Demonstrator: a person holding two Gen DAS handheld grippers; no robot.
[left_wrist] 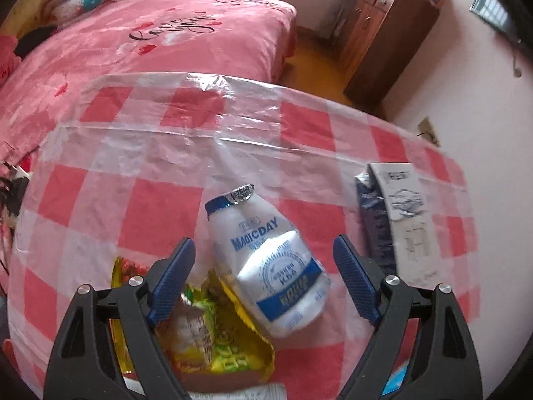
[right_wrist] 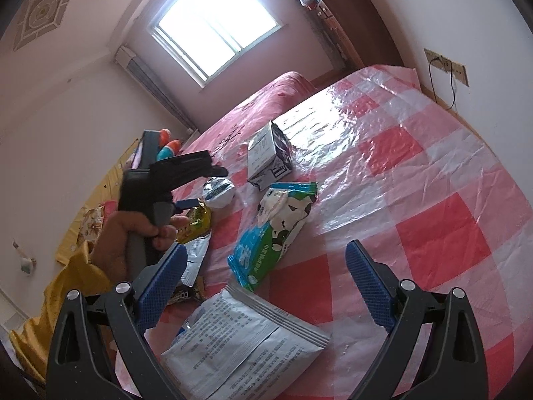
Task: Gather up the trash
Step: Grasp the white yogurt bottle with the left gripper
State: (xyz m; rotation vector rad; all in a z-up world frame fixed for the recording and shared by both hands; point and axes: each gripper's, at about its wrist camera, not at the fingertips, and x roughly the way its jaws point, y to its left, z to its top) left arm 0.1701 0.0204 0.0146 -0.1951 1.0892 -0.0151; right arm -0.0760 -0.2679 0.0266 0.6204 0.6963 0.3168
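Bedroom table (right_wrist: 416,173) under pink-checked plastic: white squashed milk bottle (left_wrist: 266,260), yellow snack wrapper (left_wrist: 213,343), blue-green packet (right_wrist: 273,230), carton (right_wrist: 266,156) all uncollected. Left hand-held gripper (left_wrist: 263,280) wide around bottle; right hand-held gripper (right_wrist: 266,283) wide, empty.

Yellow wrapper (left_wrist: 230,350) partly hidden under bottle (left_wrist: 266,260).

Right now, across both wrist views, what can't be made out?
- Yellow snack wrapper, left wrist view: partly covered by the left tool and the milk bottle.
- Dark wrapper, right wrist view: mostly behind the right tool's finger.
- Carton print: too small to read.
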